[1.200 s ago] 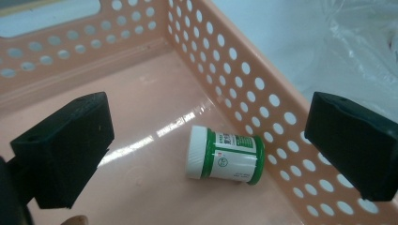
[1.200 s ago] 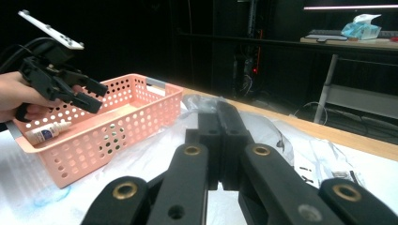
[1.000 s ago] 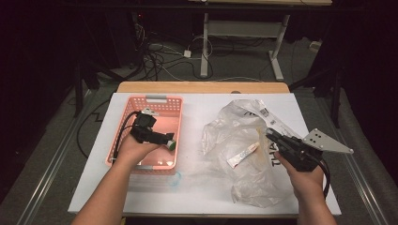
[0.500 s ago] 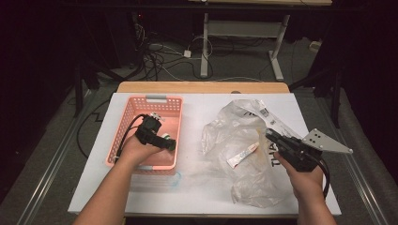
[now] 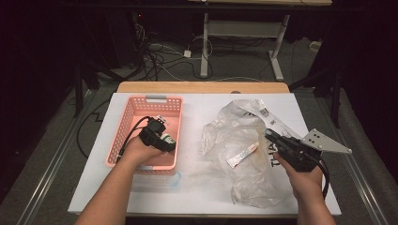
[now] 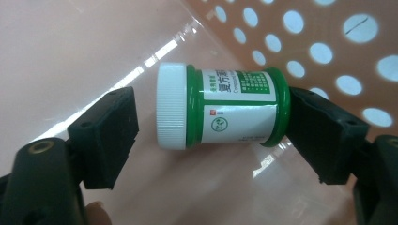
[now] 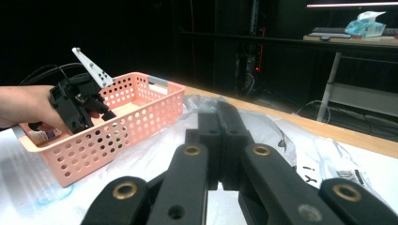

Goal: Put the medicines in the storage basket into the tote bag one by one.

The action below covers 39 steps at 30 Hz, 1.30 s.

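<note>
Left claw (image 6: 213, 129) view – jar (image 6: 220, 105) label, green rims.

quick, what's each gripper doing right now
Left gripper: in the pink basket, open around a green jar, its jaws have just been closing; a gap shows at the white lid.
Right gripper: shut, holding nothing, over the plastic bag.

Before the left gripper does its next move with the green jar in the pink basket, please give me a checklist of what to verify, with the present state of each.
1. Green jar lies on its side between the left gripper jaws: ok.
2. Both pads press on it: not ok; the cap-side pad stands apart, though the jaws have just been closing.
3. White cap is on: ok.
4. Jar is inside the pink basket: ok.
5. Right gripper is shut and away from the basket: ok.
</note>
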### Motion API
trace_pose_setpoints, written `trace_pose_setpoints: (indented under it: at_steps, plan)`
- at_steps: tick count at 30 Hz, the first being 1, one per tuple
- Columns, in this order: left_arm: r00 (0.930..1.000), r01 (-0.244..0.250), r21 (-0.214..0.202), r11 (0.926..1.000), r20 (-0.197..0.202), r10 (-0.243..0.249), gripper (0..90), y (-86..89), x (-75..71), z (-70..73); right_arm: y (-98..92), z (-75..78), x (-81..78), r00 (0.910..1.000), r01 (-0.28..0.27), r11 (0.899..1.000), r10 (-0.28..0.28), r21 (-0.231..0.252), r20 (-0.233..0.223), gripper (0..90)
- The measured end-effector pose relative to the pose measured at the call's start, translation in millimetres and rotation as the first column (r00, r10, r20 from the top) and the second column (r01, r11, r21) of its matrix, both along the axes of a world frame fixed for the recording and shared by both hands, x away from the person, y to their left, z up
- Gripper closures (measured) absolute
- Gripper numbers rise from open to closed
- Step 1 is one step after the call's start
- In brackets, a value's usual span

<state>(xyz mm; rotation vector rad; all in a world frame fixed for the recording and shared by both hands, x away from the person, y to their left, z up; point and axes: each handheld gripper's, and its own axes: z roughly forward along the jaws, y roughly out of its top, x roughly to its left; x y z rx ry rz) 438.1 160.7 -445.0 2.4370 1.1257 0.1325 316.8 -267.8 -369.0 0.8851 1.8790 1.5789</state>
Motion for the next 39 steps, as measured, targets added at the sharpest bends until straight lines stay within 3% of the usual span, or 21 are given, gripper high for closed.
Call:
trace_pose_setpoints:
  at_steps: [7,17,22,27,34,39]
  plan:
    - [0.9993,0.035,0.028,0.9990,0.012,-0.035,32.6,-4.0,-1.2,-0.9,0.0,0.2,-0.1,1.0000,0.000,1.000,0.000,-0.002,0.002,90.0]
    - [0.9992,0.028,0.049,0.9984,0.027,-0.029,34.4,-5.2,-3.1,0.2,-0.2,0.8,-0.8,1.0000,0.004,1.000,-0.004,0.003,0.001,90.0]
    - [0.9987,-0.012,0.003,0.9999,0.050,0.012,34.5,0.2,-4.1,8.7,-1.6,1.1,-0.7,1.0000,0.004,1.000,-0.004,0.007,0.001,90.0]
    - [0.9941,-0.059,-0.052,0.9969,0.088,0.064,34.6,9.7,-8.3,23.0,-1.7,0.5,0.1,1.0000,0.005,1.000,-0.005,0.008,-0.001,90.0]
    - [0.9815,-0.093,-0.090,0.9916,0.159,0.107,34.6,22.2,-25.9,40.1,-1.2,1.2,-0.2,1.0000,0.002,1.000,-0.002,0.004,0.004,90.0]
    - [0.9738,-0.088,-0.114,0.9896,0.199,0.109,34.6,28.5,-43.1,44.7,-0.7,2.5,-1.3,1.0000,0.006,1.000,-0.006,0.005,0.007,90.0]
